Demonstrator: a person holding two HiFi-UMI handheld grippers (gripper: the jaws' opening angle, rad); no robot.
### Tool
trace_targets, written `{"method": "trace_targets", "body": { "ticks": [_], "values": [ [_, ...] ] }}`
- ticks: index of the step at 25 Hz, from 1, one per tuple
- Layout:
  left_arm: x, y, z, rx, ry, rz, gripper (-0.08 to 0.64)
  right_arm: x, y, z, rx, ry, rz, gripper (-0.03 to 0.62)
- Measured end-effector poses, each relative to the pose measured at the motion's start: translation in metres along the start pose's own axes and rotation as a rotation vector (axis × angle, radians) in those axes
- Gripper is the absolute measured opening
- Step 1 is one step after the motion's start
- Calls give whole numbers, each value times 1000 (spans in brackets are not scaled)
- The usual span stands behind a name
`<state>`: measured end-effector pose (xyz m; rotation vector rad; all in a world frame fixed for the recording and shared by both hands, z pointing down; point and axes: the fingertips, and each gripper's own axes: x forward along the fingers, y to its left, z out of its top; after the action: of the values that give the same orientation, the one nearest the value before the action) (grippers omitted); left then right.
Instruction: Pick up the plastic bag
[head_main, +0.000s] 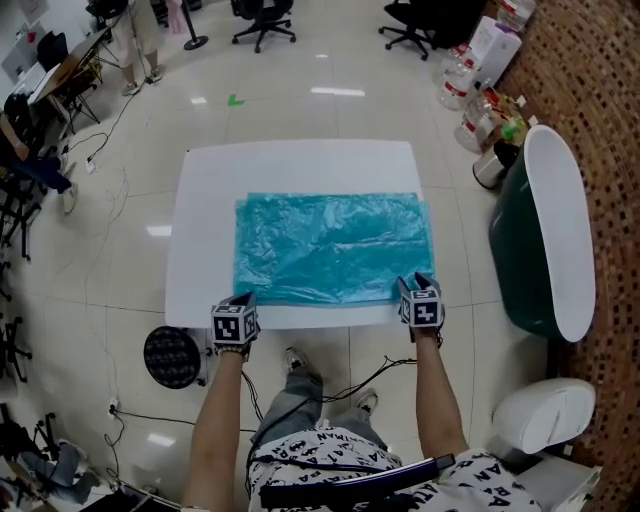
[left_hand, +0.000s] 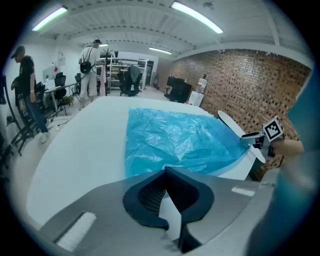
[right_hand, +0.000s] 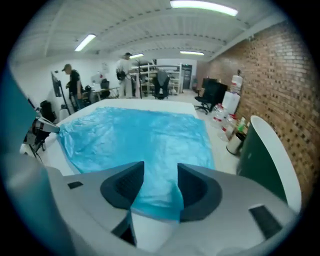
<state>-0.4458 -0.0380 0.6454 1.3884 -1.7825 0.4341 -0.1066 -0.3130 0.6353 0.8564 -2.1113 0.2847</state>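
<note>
A blue plastic bag (head_main: 335, 245) lies spread flat on the white table (head_main: 210, 200). My left gripper (head_main: 243, 298) is at the bag's near left corner. In the left gripper view its jaws (left_hand: 165, 172) meet at the tips, right on the bag's near edge (left_hand: 180, 137), with a sliver of blue between them. My right gripper (head_main: 418, 282) is at the near right corner. In the right gripper view it (right_hand: 160, 175) stands with jaws apart, and the bag's corner (right_hand: 155, 200) lies loose between the pads without being pressed.
A dark green tub with a white rim (head_main: 545, 230) stands close to the table's right side, with a white bin (head_main: 545, 415) nearer me. Bottles (head_main: 480, 100) sit at the back right. A black round object (head_main: 172, 355) and cables lie by my feet. People (left_hand: 90, 65) stand far off.
</note>
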Motion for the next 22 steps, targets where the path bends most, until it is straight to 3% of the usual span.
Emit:
{"method": "trace_targets", "body": {
  "ticks": [4,13,18,22],
  "values": [
    [12,8,-12,-7,75,30,3,1,-18,-31,74,79,1,226],
    [-19,57,-44,-122,74,111,3,14,39,-15,-2,58,97,222],
    [-23,53,-37,-129,11,102,3,6,36,-10,21,23,149,224],
    [-60,30,-2,-196,-181,88,3,-37,38,20,52,-134,240,224]
  ]
}}
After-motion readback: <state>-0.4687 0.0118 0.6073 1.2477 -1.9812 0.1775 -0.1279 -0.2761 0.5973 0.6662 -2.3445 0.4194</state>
